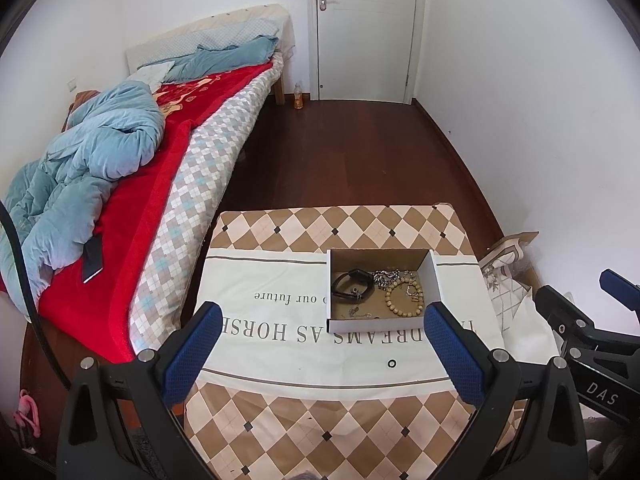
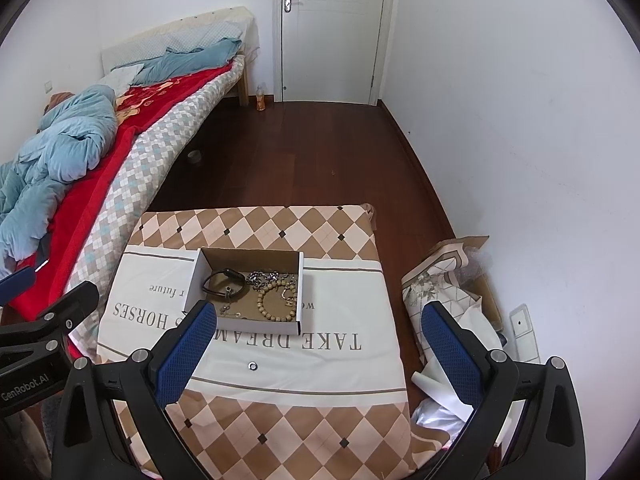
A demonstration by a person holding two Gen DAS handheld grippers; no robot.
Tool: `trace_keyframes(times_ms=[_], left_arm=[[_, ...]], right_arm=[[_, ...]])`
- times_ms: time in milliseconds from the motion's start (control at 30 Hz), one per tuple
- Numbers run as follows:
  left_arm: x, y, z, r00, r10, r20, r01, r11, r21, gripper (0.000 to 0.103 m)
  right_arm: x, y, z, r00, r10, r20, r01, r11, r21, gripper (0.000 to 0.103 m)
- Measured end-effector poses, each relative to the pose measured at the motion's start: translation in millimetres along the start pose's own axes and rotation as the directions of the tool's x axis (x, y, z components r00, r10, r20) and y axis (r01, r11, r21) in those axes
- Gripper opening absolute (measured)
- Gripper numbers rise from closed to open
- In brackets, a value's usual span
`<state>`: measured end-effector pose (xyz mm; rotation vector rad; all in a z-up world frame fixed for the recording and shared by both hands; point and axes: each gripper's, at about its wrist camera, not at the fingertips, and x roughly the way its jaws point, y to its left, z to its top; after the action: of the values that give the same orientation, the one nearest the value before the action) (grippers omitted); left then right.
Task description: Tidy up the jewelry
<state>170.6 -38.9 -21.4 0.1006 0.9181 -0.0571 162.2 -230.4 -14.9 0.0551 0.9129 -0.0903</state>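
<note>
Ahead of our left jaws [image 1: 322, 338], spread wide and empty, sits the box [image 1: 382, 325] of jewelry; our right jaws [image 2: 320, 338], equally wide and empty, see a ring [image 2: 253, 366] between them.

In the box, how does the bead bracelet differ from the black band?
The bead bracelet is tan, made of round beads, and lies flat as a ring. The black band is dark, smooth and partly raised. The bracelet lies right of the band. Both sit inside the cardboard box.

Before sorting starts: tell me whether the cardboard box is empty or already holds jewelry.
Not empty. The open-topped cardboard box holds a wooden bead bracelet, a black band and a silver chain.
</note>
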Motion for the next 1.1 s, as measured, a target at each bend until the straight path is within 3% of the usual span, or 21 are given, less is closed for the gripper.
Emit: trace_keyframes(times_ms=[1100], left_arm=[[-4.3, 3.8, -2.0, 1.000, -0.001, 0.007, 0.001, 1.000, -0.004, 0.103]], right_arm=[[-4.0, -4.2, 1.2, 1.000, 0.005, 0.009, -0.005, 1.000, 0.001, 0.103]])
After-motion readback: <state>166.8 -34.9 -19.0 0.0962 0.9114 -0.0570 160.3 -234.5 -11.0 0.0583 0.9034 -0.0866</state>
